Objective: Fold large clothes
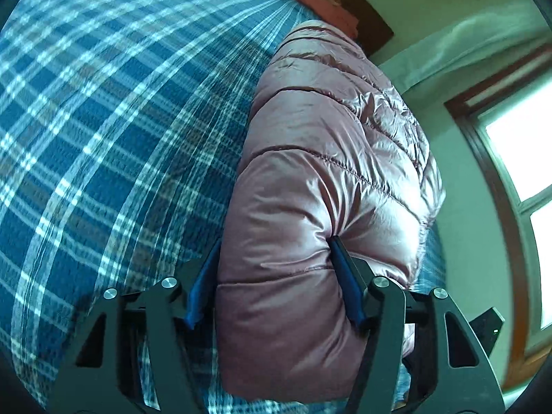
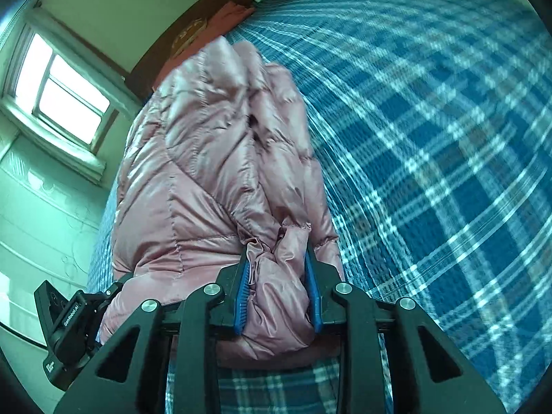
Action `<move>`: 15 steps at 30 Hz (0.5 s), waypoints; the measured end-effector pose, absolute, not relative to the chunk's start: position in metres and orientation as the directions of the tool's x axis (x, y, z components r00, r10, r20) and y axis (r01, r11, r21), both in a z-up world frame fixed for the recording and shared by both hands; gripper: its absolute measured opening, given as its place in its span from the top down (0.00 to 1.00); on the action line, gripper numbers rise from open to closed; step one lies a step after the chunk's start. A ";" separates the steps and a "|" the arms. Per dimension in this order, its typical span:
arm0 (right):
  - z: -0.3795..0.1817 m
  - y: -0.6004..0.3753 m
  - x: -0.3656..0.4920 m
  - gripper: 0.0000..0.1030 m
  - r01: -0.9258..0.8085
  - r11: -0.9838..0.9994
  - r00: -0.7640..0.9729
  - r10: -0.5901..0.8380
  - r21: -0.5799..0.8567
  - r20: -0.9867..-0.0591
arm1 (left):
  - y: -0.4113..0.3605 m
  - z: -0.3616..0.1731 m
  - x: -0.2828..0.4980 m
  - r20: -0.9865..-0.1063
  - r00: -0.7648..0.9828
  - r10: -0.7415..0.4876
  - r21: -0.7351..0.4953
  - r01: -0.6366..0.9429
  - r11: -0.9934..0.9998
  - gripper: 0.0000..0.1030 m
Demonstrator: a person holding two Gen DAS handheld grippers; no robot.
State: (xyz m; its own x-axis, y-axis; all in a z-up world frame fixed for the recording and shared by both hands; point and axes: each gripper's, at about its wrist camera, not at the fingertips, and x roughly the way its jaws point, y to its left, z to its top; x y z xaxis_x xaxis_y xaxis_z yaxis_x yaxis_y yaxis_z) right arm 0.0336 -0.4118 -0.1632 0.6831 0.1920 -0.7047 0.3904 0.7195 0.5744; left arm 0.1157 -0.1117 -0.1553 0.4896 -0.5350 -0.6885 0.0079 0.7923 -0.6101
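Note:
A shiny pink quilted puffer jacket lies folded into a long bundle on a blue plaid bed cover. In the left wrist view my left gripper straddles the thick near end of the bundle, and both blue pads press into the padding. In the right wrist view the jacket stretches away from me. There my right gripper is shut on a narrower bunched fold at its near end, pinched between the blue pads. The left gripper's black body shows beside the jacket's left edge.
The plaid bed cover spreads wide to the right of the jacket. A dark wooden headboard with a red cloth stands at the far end. A window and pale wall close off the jacket's other side, near the bed's edge.

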 end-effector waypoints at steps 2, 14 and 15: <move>-0.163 -0.408 0.031 0.76 0.387 0.723 0.693 0.180 0.572 -0.698 | -0.113 -0.157 0.115 -0.688 0.498 -0.527 -0.604 0.009 0.797 0.41; -0.105 -0.419 0.011 0.43 0.377 0.763 0.707 0.129 0.526 -0.695 | -0.078 -0.113 0.127 -0.641 0.548 -0.537 -0.610 0.061 0.790 0.27; -0.099 -0.422 0.017 0.42 0.376 0.764 0.713 0.123 0.524 -0.691 | -0.077 -0.109 0.133 -0.638 0.556 -0.533 -0.608 0.062 0.792 0.27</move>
